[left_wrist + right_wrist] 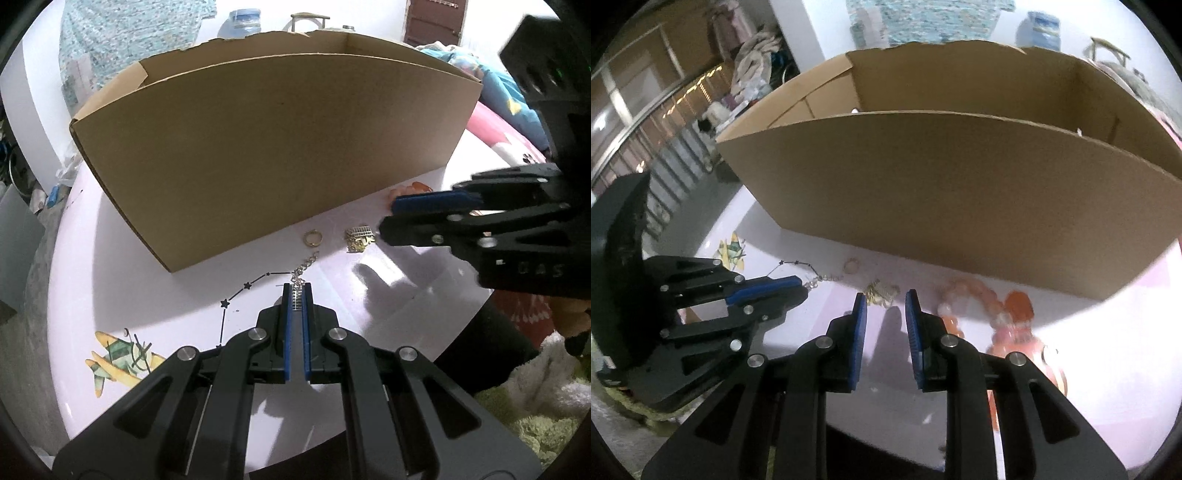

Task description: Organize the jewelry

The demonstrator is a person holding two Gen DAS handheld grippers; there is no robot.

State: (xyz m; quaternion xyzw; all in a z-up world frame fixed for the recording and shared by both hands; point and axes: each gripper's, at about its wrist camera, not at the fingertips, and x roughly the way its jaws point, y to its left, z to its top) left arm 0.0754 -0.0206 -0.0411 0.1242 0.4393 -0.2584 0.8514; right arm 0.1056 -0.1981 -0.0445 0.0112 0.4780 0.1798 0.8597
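My left gripper (297,290) is shut on one end of a silver chain (306,264), which trails away across the white table toward the box. In the right wrist view the left gripper (804,289) comes in from the left with the silver chain (822,278) at its tips. My right gripper (885,295) stands open by a narrow gap with nothing between its blue pads. Just past its tips lies a gold jewelry cluster (882,290). The same gold cluster (358,238) sits beside a gold ring (313,238). An orange bead necklace (975,297) lies to the right.
A big open cardboard box (277,147) stands on the table right behind the jewelry. The white tabletop (122,280) carries an airplane sticker (118,360) and a star-line print. Bedding and fluffy fabric (535,398) lie beyond the right table edge.
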